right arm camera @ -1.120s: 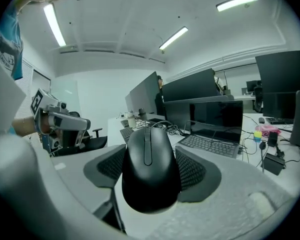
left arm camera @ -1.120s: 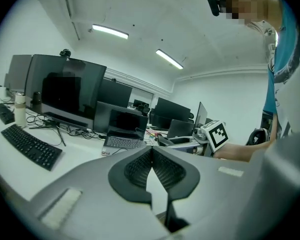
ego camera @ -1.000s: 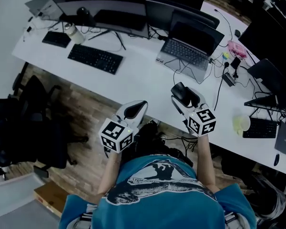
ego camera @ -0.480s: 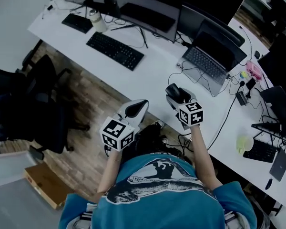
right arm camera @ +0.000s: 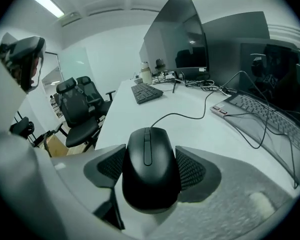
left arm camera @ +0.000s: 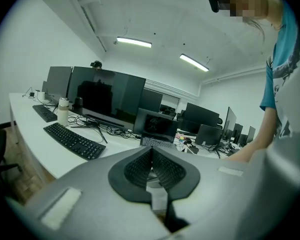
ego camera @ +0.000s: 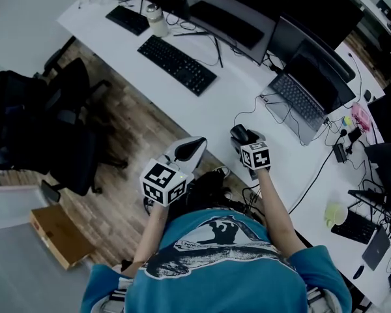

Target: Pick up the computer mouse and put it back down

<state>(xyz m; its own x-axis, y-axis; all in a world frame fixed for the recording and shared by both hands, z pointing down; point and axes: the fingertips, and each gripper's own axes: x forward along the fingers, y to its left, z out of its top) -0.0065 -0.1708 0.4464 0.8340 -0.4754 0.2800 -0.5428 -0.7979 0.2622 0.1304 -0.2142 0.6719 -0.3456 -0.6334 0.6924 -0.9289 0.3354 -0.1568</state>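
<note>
The long white counter (ego camera: 228,106) runs ahead of both claws, with a row of dark monitors (ego camera: 228,25) at its far side, black office chairs (ego camera: 45,129) on the wooden floor off to the left of the left claw, an open laptop (ego camera: 306,96) ahead and to the right of the right claw, and a black keyboard (ego camera: 177,64) ahead and to its left. The left claw (left arm camera: 151,170) hangs short of the counter edge, its ribbed pads pressed together with nothing between them. The right claw (ego camera: 246,142) reaches over the near edge of the counter and is clamped on the black computer mouse (right arm camera: 150,174), one pad on each flank, the wheel end pointing away from the claw. The mouse's thin cable (right arm camera: 190,115) curls off over the counter ahead. The grasp looks made, so the step in hand is probably the lift or the carry. The next move calls for a level hold with some slack left in the cable, then a flat lowering onto bare counter before the jaws part. The mouse's underside is hidden, so whether it rests on the counter or is raised cannot be told, and the cable's far end is lost among the leads by the laptop
</note>
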